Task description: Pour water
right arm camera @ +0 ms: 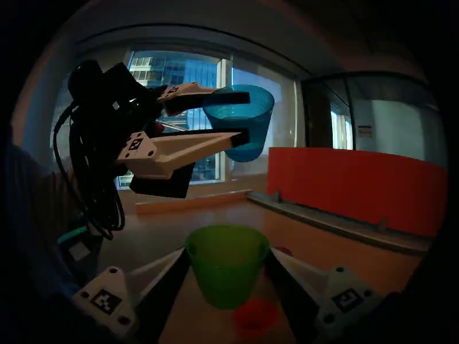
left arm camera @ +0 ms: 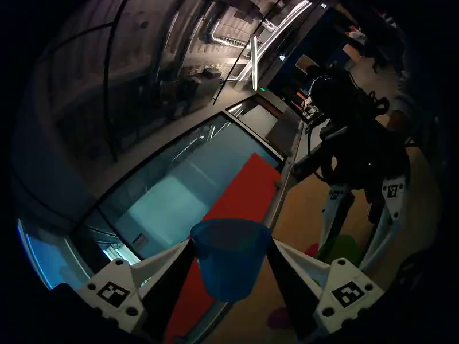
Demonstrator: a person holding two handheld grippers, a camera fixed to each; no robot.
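The left tool [left arm camera: 229,252] grips a blue cup [left arm camera: 229,261], with one finger pressed against each side of it just below the rim. In the right gripper view this tool hangs high on the left with its fingers lying level. The blue cup sits close to upright at their tips, in front of the window [right arm camera: 172,74]. I cannot tell whether it holds any water.

The right tool [right arm camera: 228,255] clamps a green cup [right arm camera: 228,269] in the same way, with both fingers tight on its sides and the mouth facing up. The green cup is low and near, just over the wooden bench [right arm camera: 321,246], and the blue cup is above it and farther off. A small red round thing [right arm camera: 255,316] lies on the bench just beside the base of the green cup. A red panel [right arm camera: 356,183] runs along the far right edge of the bench.
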